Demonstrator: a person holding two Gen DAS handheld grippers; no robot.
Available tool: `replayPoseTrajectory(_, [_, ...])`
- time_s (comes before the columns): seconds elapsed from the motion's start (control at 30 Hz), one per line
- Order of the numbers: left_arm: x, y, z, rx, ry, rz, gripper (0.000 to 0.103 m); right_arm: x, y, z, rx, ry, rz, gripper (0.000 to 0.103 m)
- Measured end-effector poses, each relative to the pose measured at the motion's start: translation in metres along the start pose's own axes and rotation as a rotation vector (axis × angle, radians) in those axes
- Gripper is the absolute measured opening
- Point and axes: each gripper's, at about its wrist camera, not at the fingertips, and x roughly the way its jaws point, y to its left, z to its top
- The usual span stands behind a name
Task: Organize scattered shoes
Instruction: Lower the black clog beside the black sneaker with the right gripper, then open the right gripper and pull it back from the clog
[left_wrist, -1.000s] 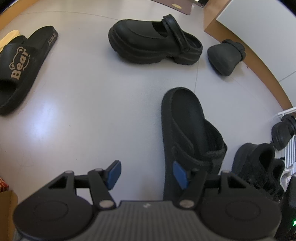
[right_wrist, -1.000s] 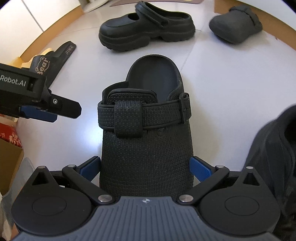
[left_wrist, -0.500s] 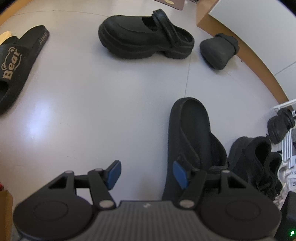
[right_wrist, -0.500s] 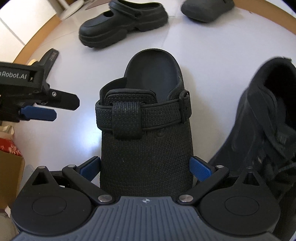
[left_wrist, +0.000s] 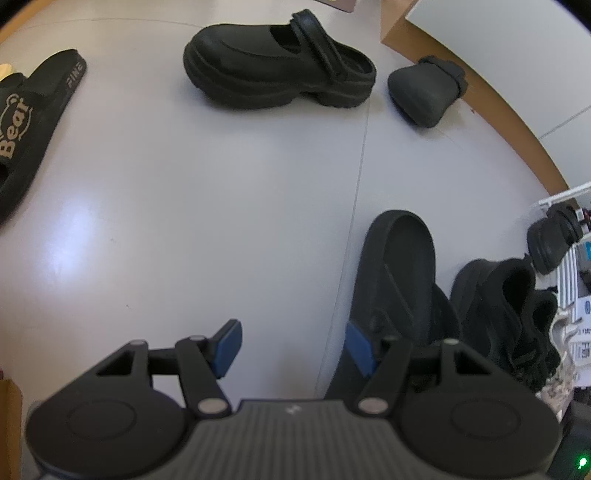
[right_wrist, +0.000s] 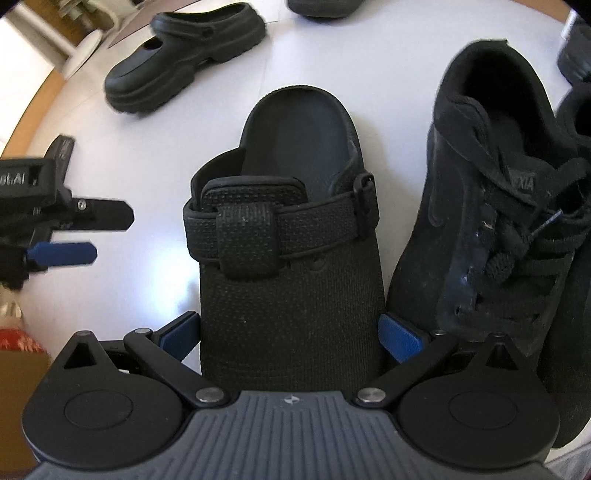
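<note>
My right gripper (right_wrist: 290, 336) is shut on the toe of a black textured clog (right_wrist: 291, 236), heel pointing away; its blue pads press both sides. The same clog (left_wrist: 397, 280) lies at the right in the left wrist view. It sits close beside a black lace-up sneaker (right_wrist: 495, 206). My left gripper (left_wrist: 293, 345) stands open over bare floor, left of the clog, holding nothing; it also shows in the right wrist view (right_wrist: 74, 236). A chunky black platform clog (left_wrist: 277, 70) and a dark rounded slipper (left_wrist: 424, 92) lie farther off.
A black "Bear" slide (left_wrist: 26, 122) lies at the far left. More black sneakers (left_wrist: 506, 310) and a chunky shoe (left_wrist: 554, 236) crowd the right by a white rack (left_wrist: 576, 280). A wooden baseboard (left_wrist: 498, 118) curves along the back right. Pale floor (left_wrist: 184, 192) spans the middle.
My right gripper has carried the textured clog to the right until it sits against the black sneaker. My left gripper stayed open and drifted along with it.
</note>
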Motion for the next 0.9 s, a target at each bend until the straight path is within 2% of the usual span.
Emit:
replayPoseTrajectory(0.23, [-0.008, -0.001, 0.001, 0.003, -0.038, 0.017, 0.068, -0.011, 0.016, -0.005, -0.191, -0.094, -0.028, 0.103])
replayPoseTrajectory(0.43, [-0.002, -0.005, -0.002, -0.015, -0.037, 0.01, 0.068, 0.004, 0.02, 0.005, -0.276, -0.091, -0.005, 0.103])
replayPoseTrajectory(0.53, [0.0, -0.007, -0.003, -0.014, -0.028, 0.004, 0.068, 0.008, 0.011, 0.011, -0.255, -0.086, 0.007, 0.103])
replayPoseTrajectory(0.7, [-0.001, -0.003, -0.005, -0.028, -0.034, 0.006, 0.068, 0.009, -0.007, 0.01, -0.058, -0.11, -0.015, 0.103])
replayPoseTrajectory(0.8, [-0.001, -0.002, -0.004, -0.032, -0.034, 0.008, 0.068, 0.01, -0.006, 0.011, -0.002, -0.106, -0.034, 0.103])
replayPoseTrajectory(0.9, [-0.002, -0.004, -0.003, -0.022, -0.039, 0.005, 0.068, 0.005, -0.005, 0.01, -0.015, -0.102, -0.029, 0.103])
